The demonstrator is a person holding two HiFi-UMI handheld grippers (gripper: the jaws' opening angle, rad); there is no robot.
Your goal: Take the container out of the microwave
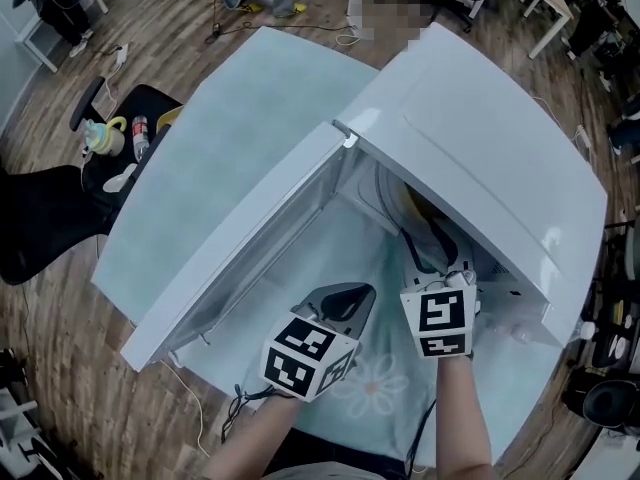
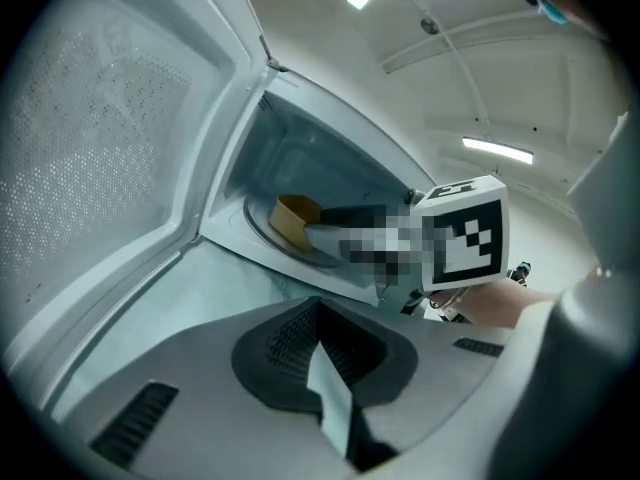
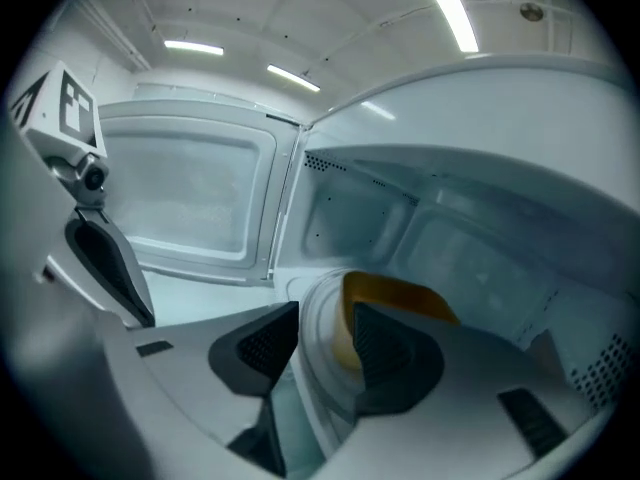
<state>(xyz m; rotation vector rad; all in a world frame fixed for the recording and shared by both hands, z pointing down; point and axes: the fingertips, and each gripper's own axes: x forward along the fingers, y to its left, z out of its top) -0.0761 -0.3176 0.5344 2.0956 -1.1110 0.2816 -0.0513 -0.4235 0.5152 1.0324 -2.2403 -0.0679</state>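
1. While the boxy white microwave oven (image 1: 480,148) stands with its wide white door (image 1: 220,168) swung fully open, the right gripper (image 3: 325,343) reaches into the cavity, its jaws spread apart and holding nothing.
2. A small yellow container (image 3: 400,293) sits on the round pale turntable plate (image 3: 310,318). It is just ahead of the right gripper and partly behind that gripper's right-hand jaw, not squarely between the two.
3. Risk: closing from this offset would likely catch only one wall or push it aside. The container could then slide or tip on the smooth plate (whether it holds anything cannot be seen).
4. Risk: the plate's rim lies in the gap between the jaws, so a low grip might pinch the plate instead.
5. Risk: the cavity roof is close above the tool, and lifting too high on the way out could knock the container loose.
6. Outside, to the right gripper's left, the left gripper (image 2: 320,343) hangs over the pale teal table (image 1: 350,228), jaws pressed together on nothing. If it drifts inward, it could crowd the way out.
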